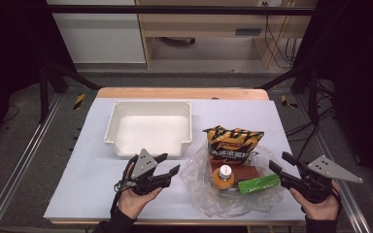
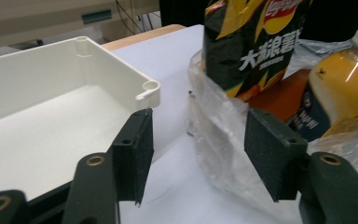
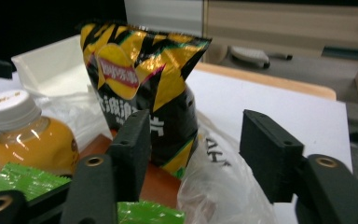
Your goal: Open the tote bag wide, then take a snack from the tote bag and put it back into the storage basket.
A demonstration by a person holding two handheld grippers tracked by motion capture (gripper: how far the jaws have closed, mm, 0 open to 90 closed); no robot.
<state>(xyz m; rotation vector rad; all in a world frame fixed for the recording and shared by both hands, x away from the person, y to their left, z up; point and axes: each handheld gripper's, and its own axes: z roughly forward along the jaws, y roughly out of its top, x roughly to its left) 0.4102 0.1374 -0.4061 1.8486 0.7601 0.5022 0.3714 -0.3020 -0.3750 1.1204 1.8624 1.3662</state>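
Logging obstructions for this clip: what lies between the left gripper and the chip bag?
In the left gripper view, crumpled clear plastic bag sits between the open left gripper and the chip bag; otherwise bare white tabletop.

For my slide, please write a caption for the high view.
Two open claws, left and right, flank a plastic bag of snacks beside an empty white bin.
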